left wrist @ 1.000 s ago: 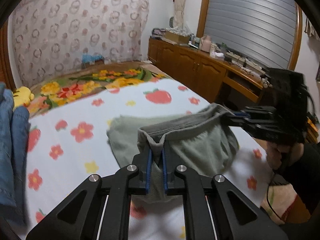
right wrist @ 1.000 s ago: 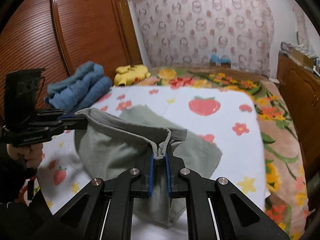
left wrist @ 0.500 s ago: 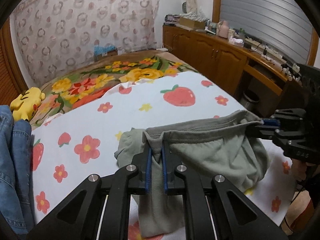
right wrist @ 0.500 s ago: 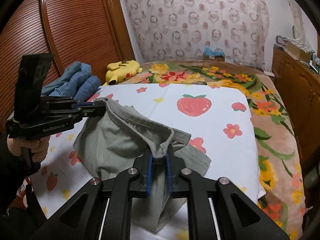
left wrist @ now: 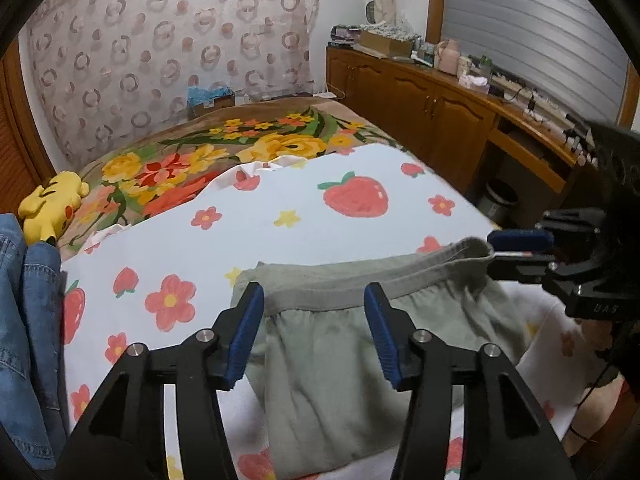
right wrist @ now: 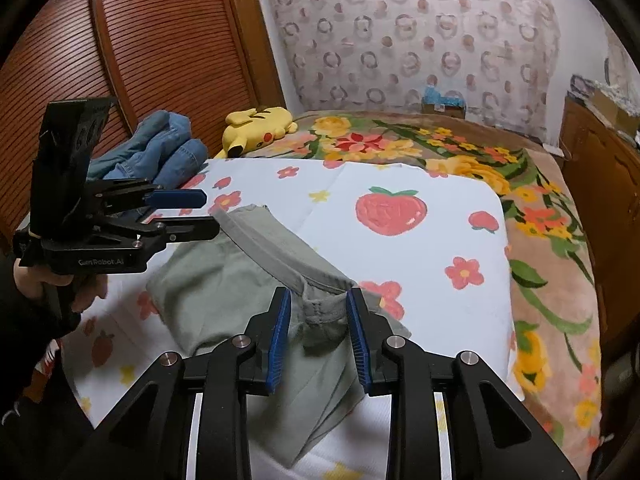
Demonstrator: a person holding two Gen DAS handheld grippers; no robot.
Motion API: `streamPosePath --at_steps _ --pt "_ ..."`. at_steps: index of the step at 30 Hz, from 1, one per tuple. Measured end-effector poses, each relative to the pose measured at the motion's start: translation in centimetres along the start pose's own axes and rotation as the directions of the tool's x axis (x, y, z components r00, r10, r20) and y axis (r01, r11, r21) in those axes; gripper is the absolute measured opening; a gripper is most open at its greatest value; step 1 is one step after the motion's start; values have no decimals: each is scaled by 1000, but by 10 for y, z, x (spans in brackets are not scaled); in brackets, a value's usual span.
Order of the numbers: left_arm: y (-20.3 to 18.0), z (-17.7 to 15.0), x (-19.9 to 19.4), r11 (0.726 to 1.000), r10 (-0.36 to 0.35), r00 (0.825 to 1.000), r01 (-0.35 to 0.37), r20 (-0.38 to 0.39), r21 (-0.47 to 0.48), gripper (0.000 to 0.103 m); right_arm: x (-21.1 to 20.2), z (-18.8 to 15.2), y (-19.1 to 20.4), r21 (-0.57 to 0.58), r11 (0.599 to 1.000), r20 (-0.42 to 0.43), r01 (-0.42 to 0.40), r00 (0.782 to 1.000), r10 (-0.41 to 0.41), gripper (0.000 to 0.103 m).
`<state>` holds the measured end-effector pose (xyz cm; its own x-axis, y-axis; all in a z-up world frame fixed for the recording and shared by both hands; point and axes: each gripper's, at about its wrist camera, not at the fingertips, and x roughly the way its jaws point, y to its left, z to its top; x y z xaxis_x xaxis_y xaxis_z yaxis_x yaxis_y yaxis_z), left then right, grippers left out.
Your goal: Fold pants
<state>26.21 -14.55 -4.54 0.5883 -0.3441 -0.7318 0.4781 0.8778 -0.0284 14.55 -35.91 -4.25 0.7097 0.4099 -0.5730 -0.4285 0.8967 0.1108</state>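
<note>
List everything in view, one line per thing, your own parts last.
pants: 1, grey-green, folded on the sheet, waistband between the two grippers
sheet: 1, white with strawberries and flowers, spread on the bed
blanket: 1, brown with yellow and red flowers, under the sheet
plush toy: 1, yellow, on the blanket by the jeans
jeans: blue pile, count unclear, at the bed's edge by the wooden door
cabinet: 1, brown wood, beside the bed, cluttered top
curtain: 1, pale with ring pattern, behind the bed
left gripper: black, blue pads, open, astride the waistband
right gripper: black, blue pads, open, waistband end between its fingers
</note>
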Motion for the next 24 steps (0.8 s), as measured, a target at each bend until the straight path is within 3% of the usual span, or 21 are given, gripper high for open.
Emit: streamPosePath --at_steps 4,8,17,24 --pt "3 -2 -6 1000 11 999 -11 34 2 58 -5 -3 3 -3 1000 23 26 999 -25 30" --pt "7 -10 -8 1000 -3 999 3 34 0 58 -12 -12 6 21 997 45 78 996 -79 42" --pt "3 -35 -20 999 -35 999 34 33 22 58 -31 -47 33 56 985 25 164 986 -165 42" --pt "-1 -63 -32 998 -40 999 39 15 56 58 -38 -71 56 66 983 1 170 985 -170 42"
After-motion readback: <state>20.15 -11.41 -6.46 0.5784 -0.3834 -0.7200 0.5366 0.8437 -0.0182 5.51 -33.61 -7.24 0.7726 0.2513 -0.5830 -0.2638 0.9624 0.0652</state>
